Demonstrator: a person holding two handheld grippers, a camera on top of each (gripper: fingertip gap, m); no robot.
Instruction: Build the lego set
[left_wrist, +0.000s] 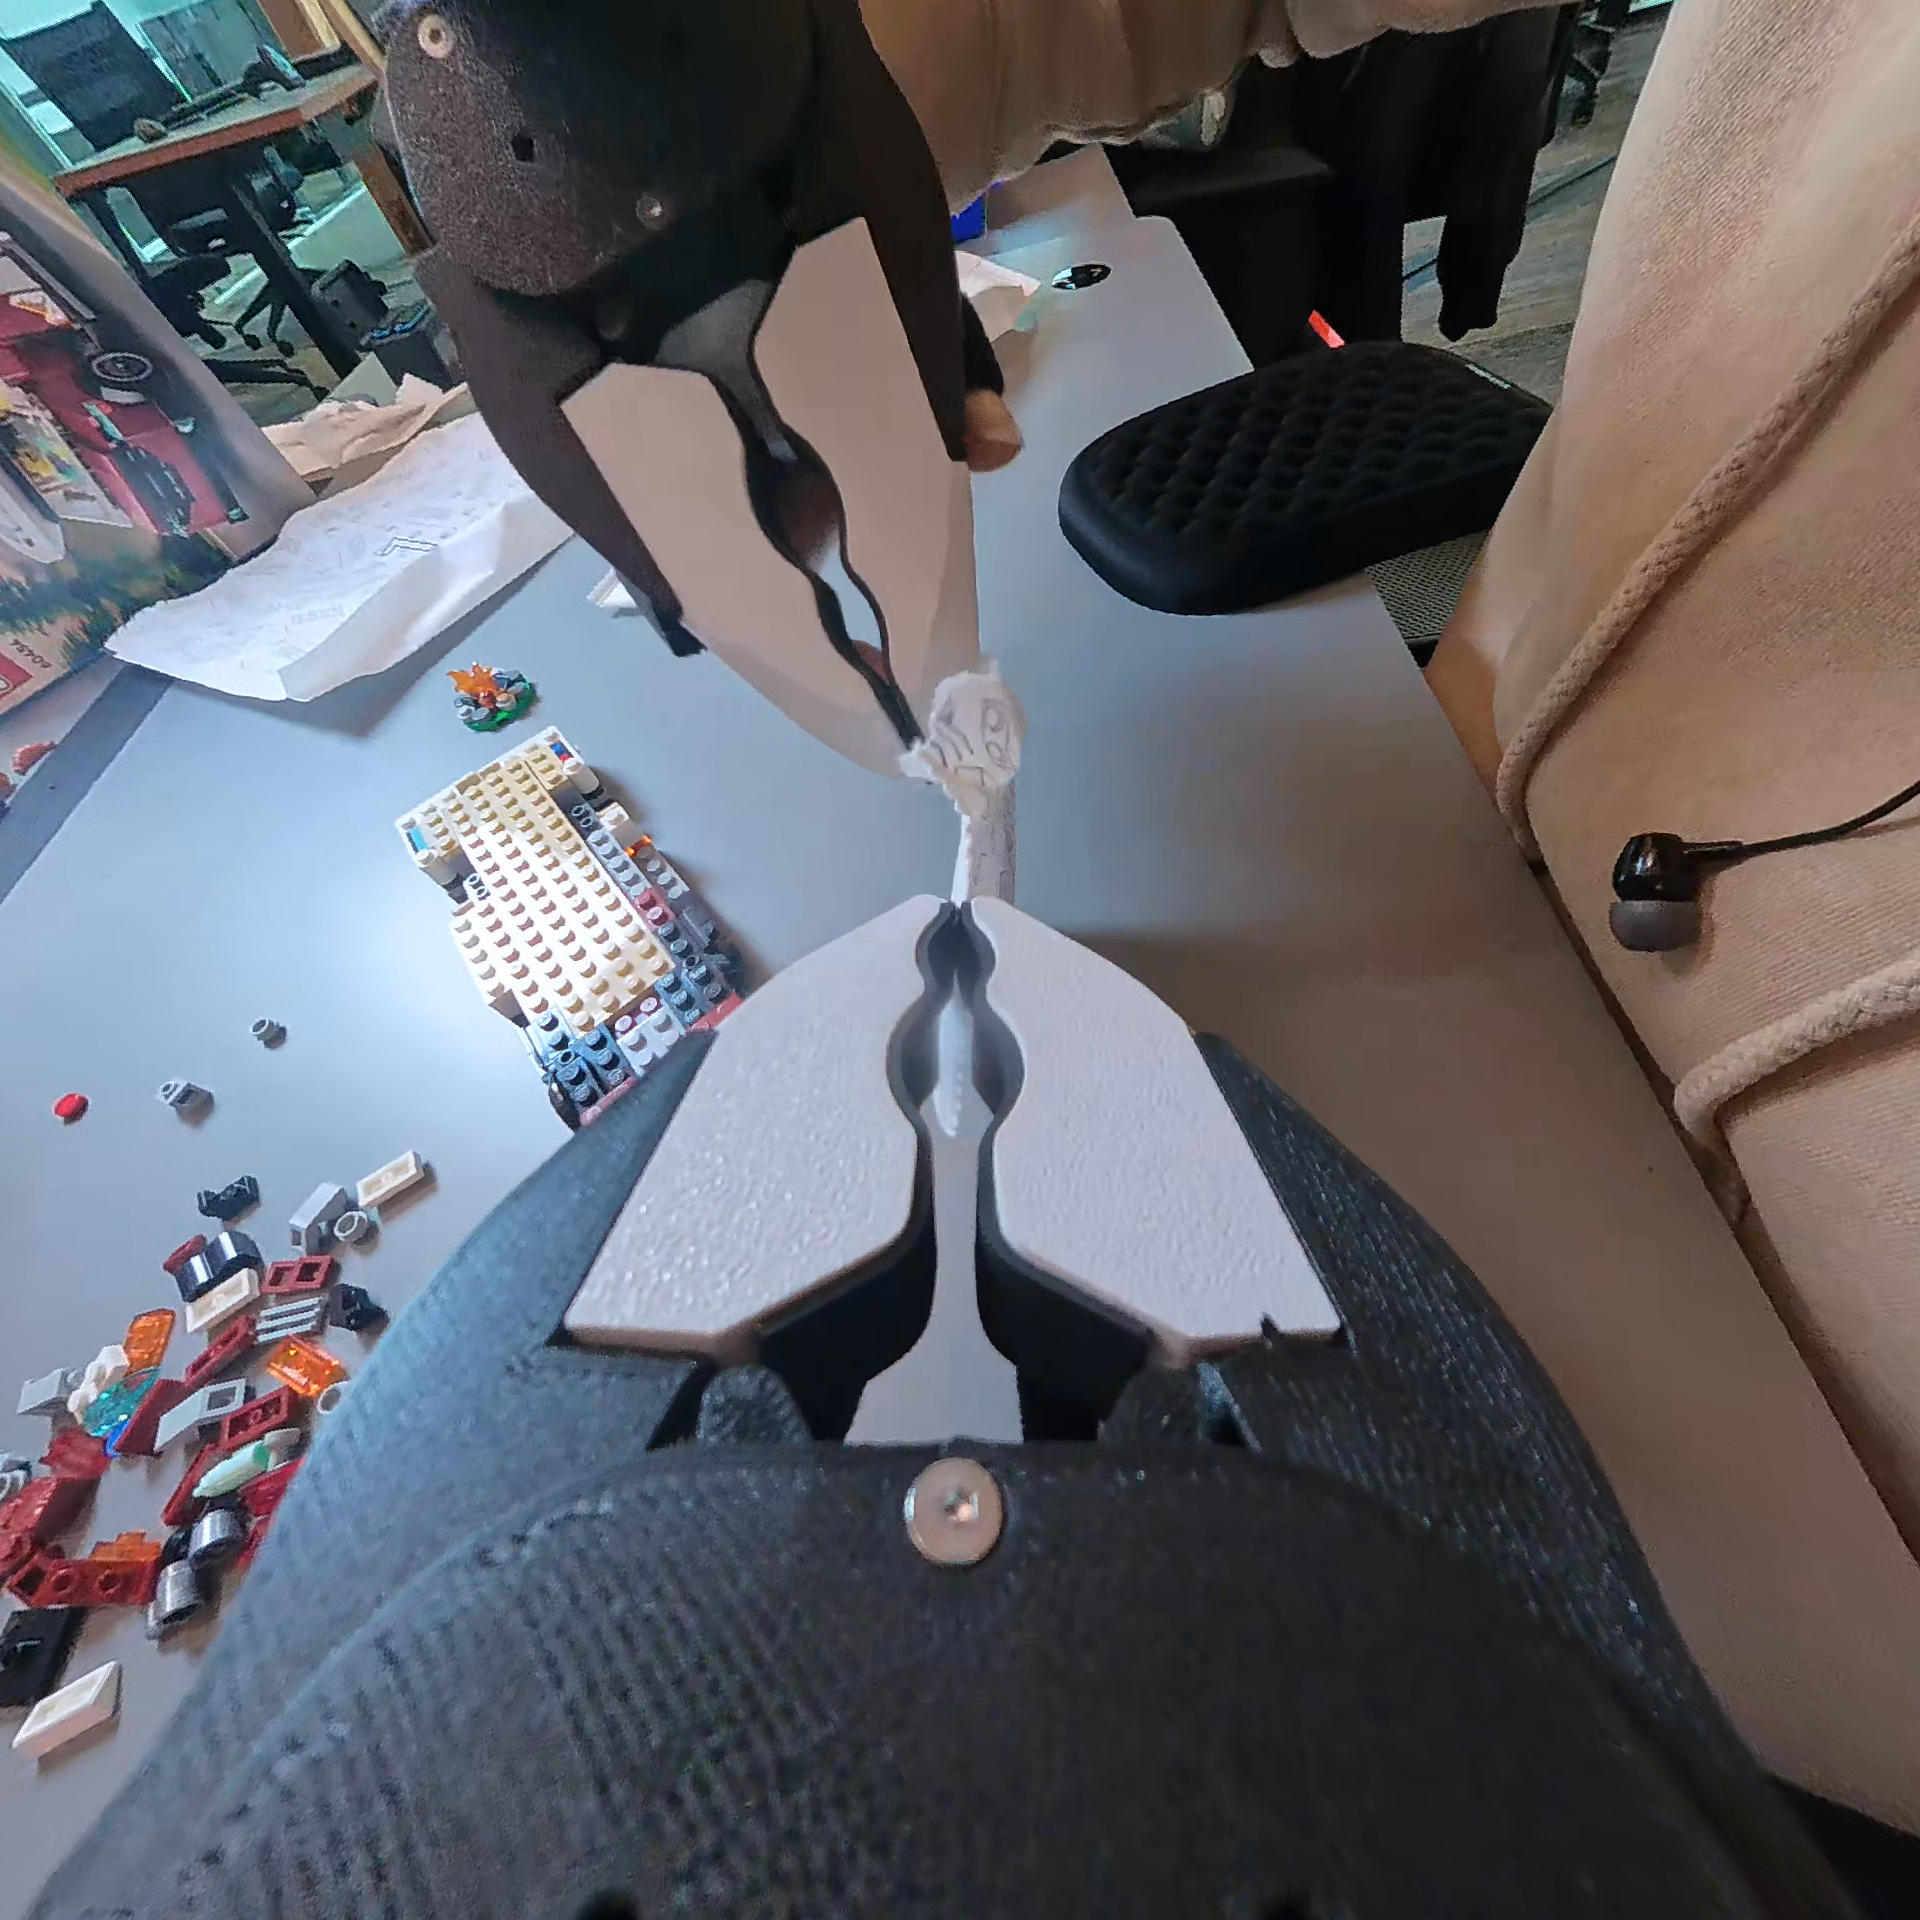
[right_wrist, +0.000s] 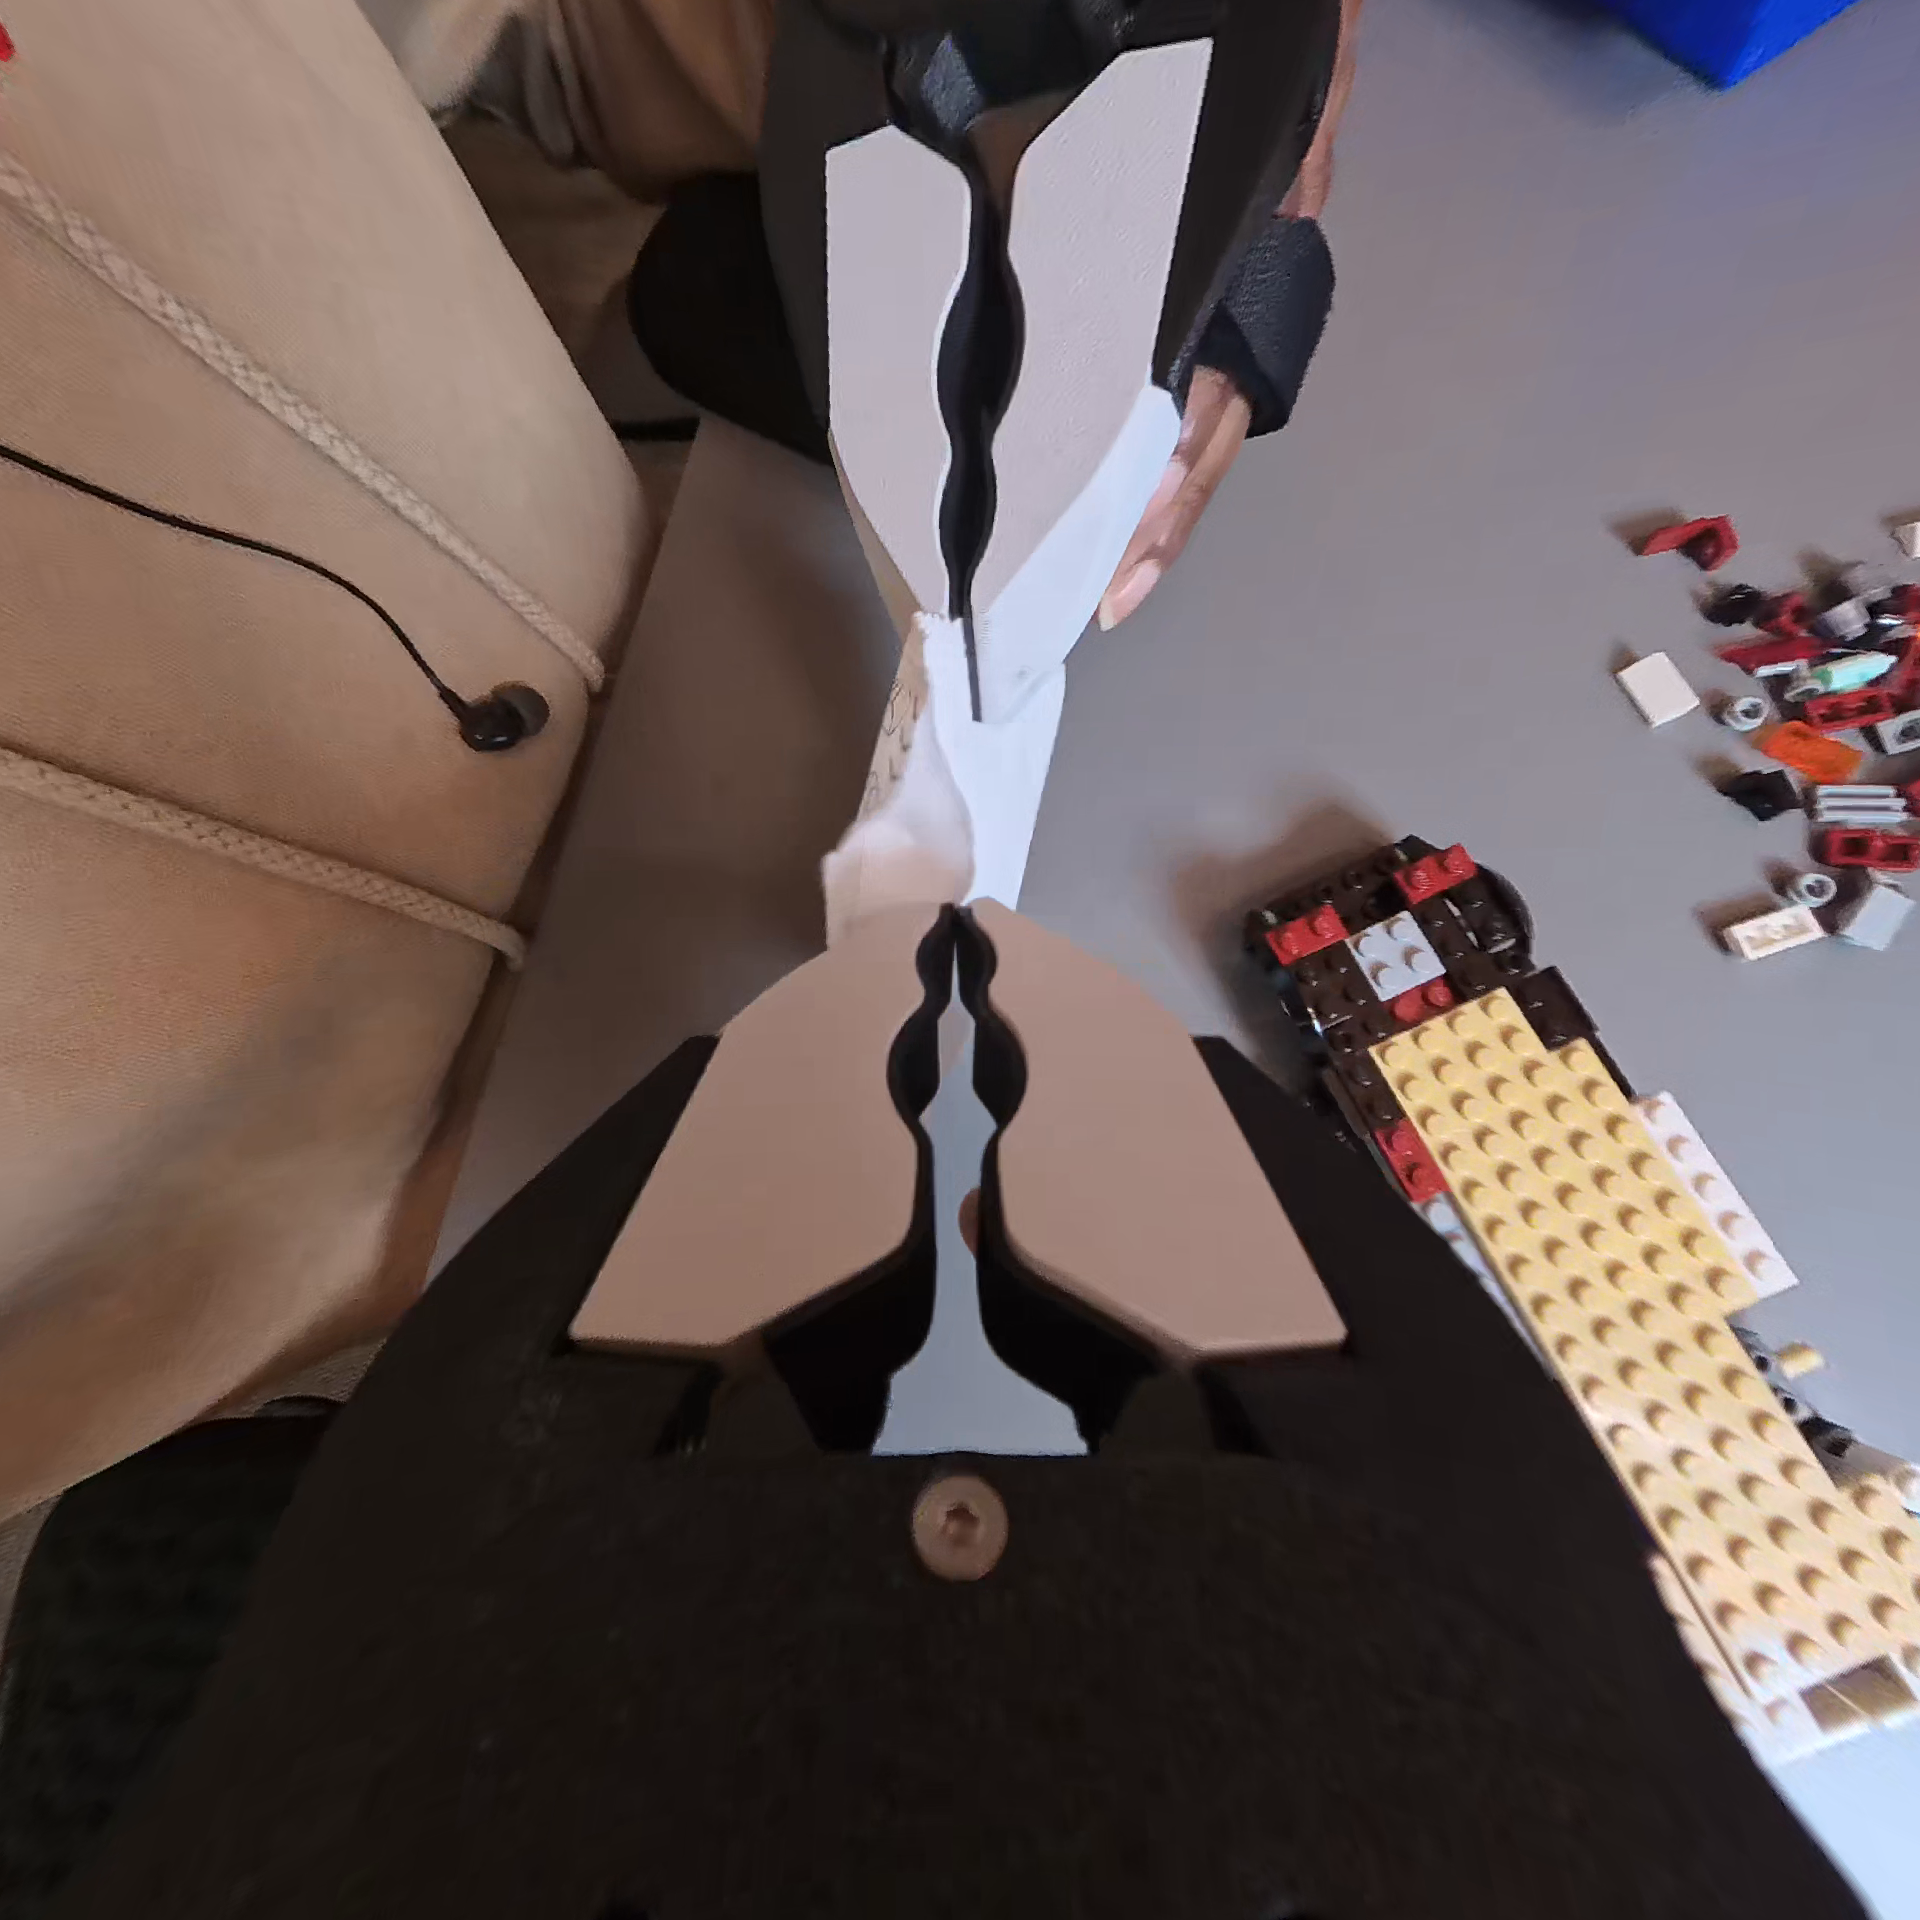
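The left gripper (left_wrist: 958, 914) has its fingers pinched tight on one end of a twisted white paper strip with printed line drawings (left_wrist: 982, 821); the right gripper (right_wrist: 958, 914) pinches the crumpled other end, so the strip hangs taut between both fingertips, above the grey bench (left_wrist: 1195, 790). An even, steady pull seems wise, since thin paper tears. The cream-studded brick model (left_wrist: 551, 894) lies beside the fingers, and the bench edge and beige sofa (left_wrist: 1766, 623) are close on the other side.

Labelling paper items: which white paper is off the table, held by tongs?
The twisted paper strip, stretched between the left tongs and right tongs, both shut on it. The printed sheet and crumpled paper lie on the table.
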